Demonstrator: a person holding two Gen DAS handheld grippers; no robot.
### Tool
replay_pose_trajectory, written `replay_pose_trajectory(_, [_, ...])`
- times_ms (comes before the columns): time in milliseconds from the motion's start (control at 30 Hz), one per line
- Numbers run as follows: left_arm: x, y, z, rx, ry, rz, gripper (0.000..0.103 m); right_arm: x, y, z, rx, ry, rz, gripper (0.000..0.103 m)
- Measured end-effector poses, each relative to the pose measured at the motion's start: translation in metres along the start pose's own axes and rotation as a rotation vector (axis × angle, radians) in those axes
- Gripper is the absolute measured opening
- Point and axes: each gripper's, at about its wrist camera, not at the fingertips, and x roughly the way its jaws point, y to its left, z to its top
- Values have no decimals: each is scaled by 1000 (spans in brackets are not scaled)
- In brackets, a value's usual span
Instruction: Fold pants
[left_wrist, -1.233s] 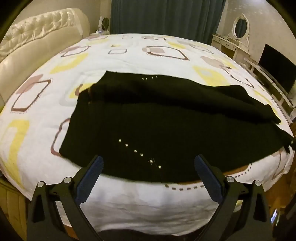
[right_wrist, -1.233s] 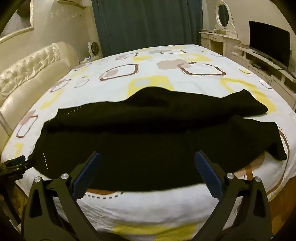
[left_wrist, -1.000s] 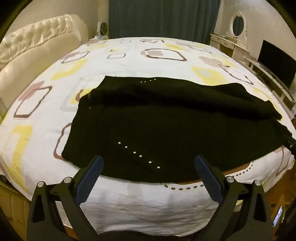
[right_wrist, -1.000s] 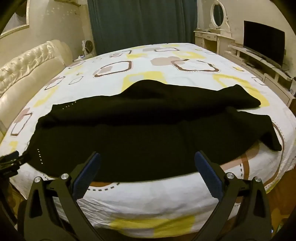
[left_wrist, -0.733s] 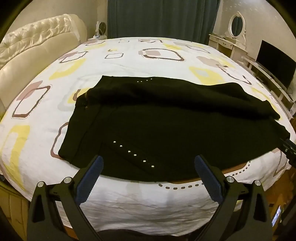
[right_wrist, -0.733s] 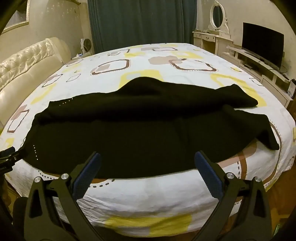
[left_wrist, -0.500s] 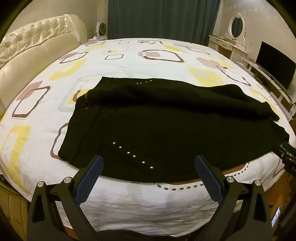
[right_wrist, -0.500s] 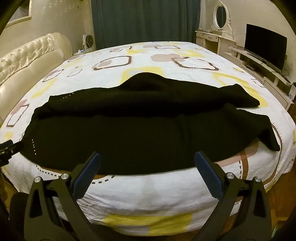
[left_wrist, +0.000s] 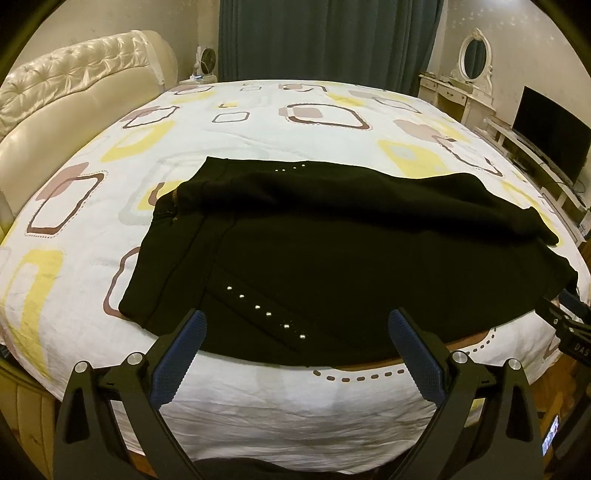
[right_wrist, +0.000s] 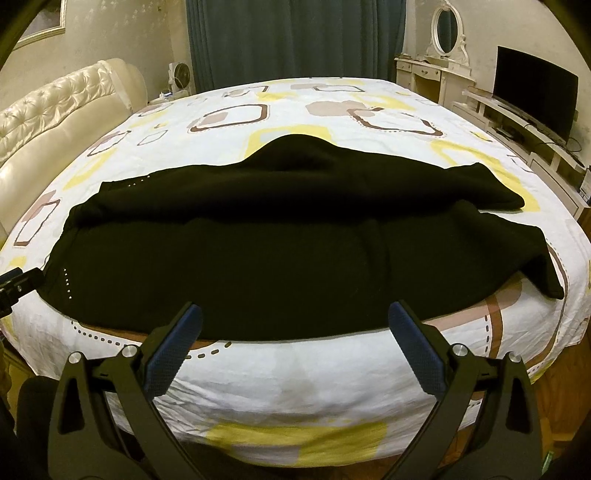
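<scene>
**Both grippers poised at the bed's near edge, pants not yet gripped**

At the far left stands one cream tufted headboard (left_wrist: 66, 92). Next comes the bed (left_wrist: 258, 122), one patterned white sheet with yellow and brown squares, and on its near half lies one pair of black pants (left_wrist: 332, 258), spread crosswise with the waistband to the left and the leg ends to the right. One leg already lies partly over the other, with a loose bulge along the far edge. A single diagonal row of six metal studs (left_wrist: 266, 314) marks the near hip; a shorter row shows at the far waist.

The left gripper (left_wrist: 295, 325) hovers off the bed's near edge, its blue-padded jaws spread wide and holding nothing, aimed at the waist end. The right gripper (right_wrist: 295, 321) hangs likewise, jaws spread and empty, facing the middle and leg end of the pants.

The step in hand looks like the approach for a grasp. To do it well, each gripper should probably come in low over the sheet and pinch only the black cloth at the near hem, left at the waistband corner, right near the cuffs, taking both layers without catching the sheet. The far bulge may want smoothing before any fold, or the crease will set crooked.

Further right: one dressing table with an oval mirror (right_wrist: 447, 26), and one dark television (right_wrist: 535, 92).
</scene>
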Motion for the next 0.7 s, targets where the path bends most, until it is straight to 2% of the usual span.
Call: replay_pose_trajectory(700, [-1,1,1,-7,-7,11,98,3,0,-2,-2,4,3,101])
